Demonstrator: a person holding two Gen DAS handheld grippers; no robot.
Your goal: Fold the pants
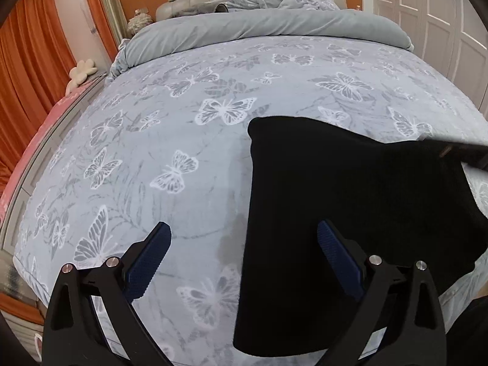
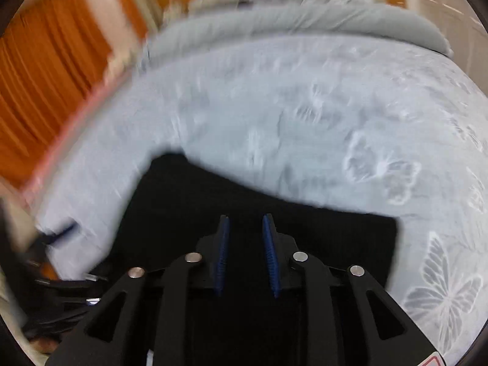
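The black pants [image 1: 335, 213] lie folded into a compact block on the butterfly-print bedspread [image 1: 183, 122], near the foot of the bed, and the left tongs [image 1: 244, 244] hang spread wide above the fold's left edge, nothing between the blue pads [image 1: 146, 262]. The right tongs [image 2: 245, 253] sit over the dark cloth, jaws narrowed with a clear gap; I can't tell whether any fabric is pinched. To finish well, I'd say smooth the top layer from the 6 o'clock edge toward 12 and square the corners before letting go. The left view gives sharp edges, the grey duvet [image 1: 259, 27] at 12 o'clock and orange curtains [image 1: 27, 48] at 9; the right view is smeared but shows the block's right corner.
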